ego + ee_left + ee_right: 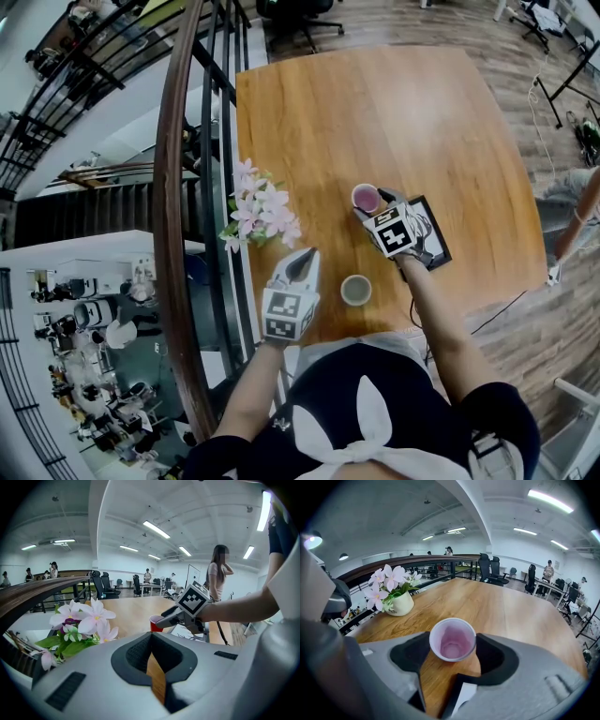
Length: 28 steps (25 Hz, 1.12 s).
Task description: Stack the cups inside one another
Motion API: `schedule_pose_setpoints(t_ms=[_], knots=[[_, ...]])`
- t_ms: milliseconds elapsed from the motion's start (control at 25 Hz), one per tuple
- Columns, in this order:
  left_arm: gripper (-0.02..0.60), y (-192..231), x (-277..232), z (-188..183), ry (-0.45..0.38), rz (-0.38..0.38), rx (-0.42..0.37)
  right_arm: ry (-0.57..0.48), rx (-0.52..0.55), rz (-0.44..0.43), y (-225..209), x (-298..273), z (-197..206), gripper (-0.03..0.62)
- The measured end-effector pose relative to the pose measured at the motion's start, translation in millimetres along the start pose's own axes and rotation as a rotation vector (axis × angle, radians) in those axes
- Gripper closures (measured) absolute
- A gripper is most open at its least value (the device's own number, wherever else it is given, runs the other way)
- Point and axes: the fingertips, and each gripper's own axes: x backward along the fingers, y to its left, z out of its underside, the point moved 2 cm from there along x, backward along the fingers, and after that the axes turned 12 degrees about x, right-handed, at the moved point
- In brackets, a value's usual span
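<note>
A red cup [366,198] [452,645] with a pale pink inside stands upright on the wooden table [394,112]. My right gripper [367,210] [453,638] is around it, a pad against each side of the rim, so it is shut on the cup. The left gripper view shows the same red cup [154,623] in the right gripper [169,616]. A second cup [356,290], olive with a light rim, stands alone nearer the table's front edge. My left gripper [304,257] [151,638] hovers left of that cup with its tips together and nothing in them.
A white pot of pink flowers [259,216] [399,603] [79,620] stands at the table's left edge beside a curved wooden railing [173,187]. A black-framed flat board [437,236] lies under my right hand. A person [218,576] stands beyond the table.
</note>
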Motion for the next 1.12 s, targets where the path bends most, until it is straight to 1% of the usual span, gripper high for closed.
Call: schedule_pose_setpoints(t_ms=[320, 760, 1120], knots=[[0.565, 4, 6, -2, -0.009, -0.008, 0.002, -0.033, -0.001, 0.017, -2, 16, -10, 0.29], [0.564, 6, 14, 4, -0.019, -0.016, 0.007, -0.128, 0.013, 0.055, 0, 54, -27, 0.29], [0.564, -1, 26, 1, -0.039, -0.013, 0.01, -0.225, 0.029, 0.085, 4, 106, -52, 0.29]])
